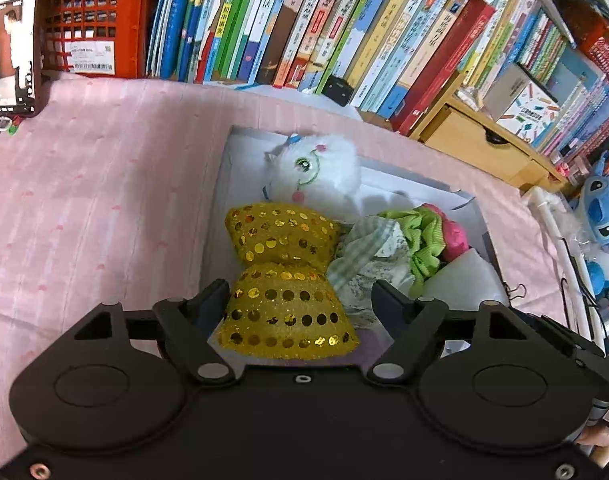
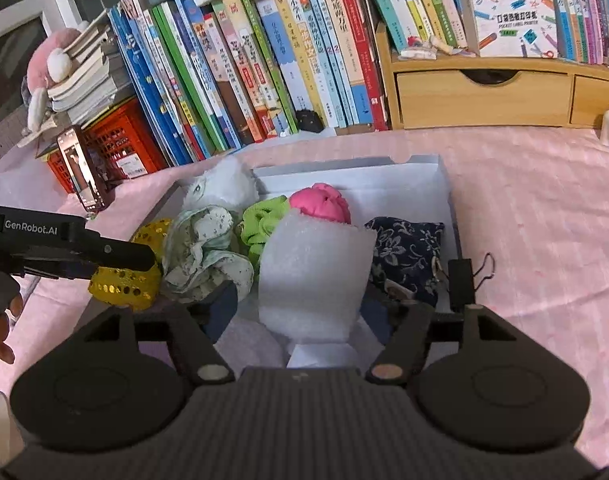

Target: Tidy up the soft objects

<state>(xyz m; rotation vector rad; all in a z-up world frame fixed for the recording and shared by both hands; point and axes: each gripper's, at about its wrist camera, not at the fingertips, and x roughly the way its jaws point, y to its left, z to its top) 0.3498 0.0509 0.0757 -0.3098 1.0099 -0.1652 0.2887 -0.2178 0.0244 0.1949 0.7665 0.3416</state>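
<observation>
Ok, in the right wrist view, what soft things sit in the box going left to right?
Yellow sequined bow → pale green floral cloth → lime green ribbed fabric → white foam sheet → dark navy floral pouch. All lie in the white box. The left gripper reaches the bow.

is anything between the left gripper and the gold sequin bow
No. The gold sequin bow already sits between the open fingers of the left gripper, with nothing in front of it. The crumpled pale cloth lies right beside it in the white box.
</observation>
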